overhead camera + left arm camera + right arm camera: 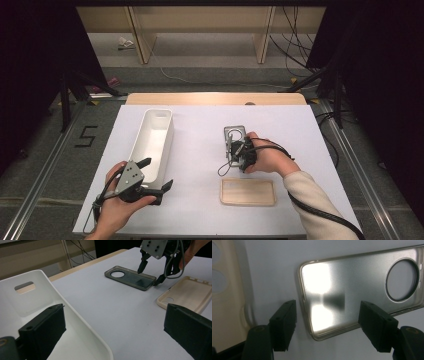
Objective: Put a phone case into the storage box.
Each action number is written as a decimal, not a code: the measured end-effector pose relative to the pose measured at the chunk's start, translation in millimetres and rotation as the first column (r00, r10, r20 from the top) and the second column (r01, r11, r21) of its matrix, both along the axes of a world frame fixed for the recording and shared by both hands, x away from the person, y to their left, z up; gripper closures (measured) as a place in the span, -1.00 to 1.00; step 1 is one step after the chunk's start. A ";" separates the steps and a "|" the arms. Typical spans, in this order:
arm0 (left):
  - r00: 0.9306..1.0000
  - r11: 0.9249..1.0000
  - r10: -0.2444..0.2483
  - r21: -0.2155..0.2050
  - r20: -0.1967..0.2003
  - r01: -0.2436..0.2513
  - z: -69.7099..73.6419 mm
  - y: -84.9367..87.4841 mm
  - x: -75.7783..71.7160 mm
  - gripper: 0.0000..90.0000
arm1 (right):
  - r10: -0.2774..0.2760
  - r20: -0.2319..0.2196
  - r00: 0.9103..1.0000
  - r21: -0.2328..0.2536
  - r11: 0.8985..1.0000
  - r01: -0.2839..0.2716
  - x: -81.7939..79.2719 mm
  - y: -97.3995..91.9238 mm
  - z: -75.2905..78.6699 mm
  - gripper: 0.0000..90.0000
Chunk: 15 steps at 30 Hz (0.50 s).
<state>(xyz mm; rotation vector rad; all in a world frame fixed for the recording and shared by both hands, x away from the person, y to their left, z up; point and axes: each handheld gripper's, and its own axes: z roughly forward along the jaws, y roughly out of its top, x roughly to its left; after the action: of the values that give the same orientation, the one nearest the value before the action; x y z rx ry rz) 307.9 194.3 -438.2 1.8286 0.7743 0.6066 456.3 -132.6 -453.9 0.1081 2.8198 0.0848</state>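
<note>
Right claw [327,325] hovers spread over unlabelled grey phone case [362,290].

Left gripper [112,335] jaws black, spread wide at bottom of view, nothing between pads; left jaw over white bin [32,302], right jaw over white table [107,307]. Landmark: dark translucent phone case [130,278], flat on table, round camera hole at its left end. Bin well left of it. Beige phone case [186,293] just right of it. Right gripper [150,273] above its right end, jaws apart, pointing down, one tip over it, other at its right edge
</note>
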 end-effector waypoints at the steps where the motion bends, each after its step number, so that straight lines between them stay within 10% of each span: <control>1: 1.000 1.000 0.000 0.000 -0.001 0.000 -0.1 0.0 0.0 -0.93 | 0.003 0.002 1.000 -0.002 1.000 -0.003 0.5 0.2 -0.2 -0.27; 15: 1.000 1.000 -0.002 0.001 -0.002 0.002 -0.3 -0.1 0.1 -0.93 | 0.061 -0.003 0.998 -0.047 0.997 -0.061 2.2 8.3 -3.0 -0.11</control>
<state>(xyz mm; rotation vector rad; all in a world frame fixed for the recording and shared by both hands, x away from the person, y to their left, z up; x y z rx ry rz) 308.0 194.2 -438.6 1.8309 0.7740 0.6038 458.4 -124.3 -457.0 0.0118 2.8248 0.0318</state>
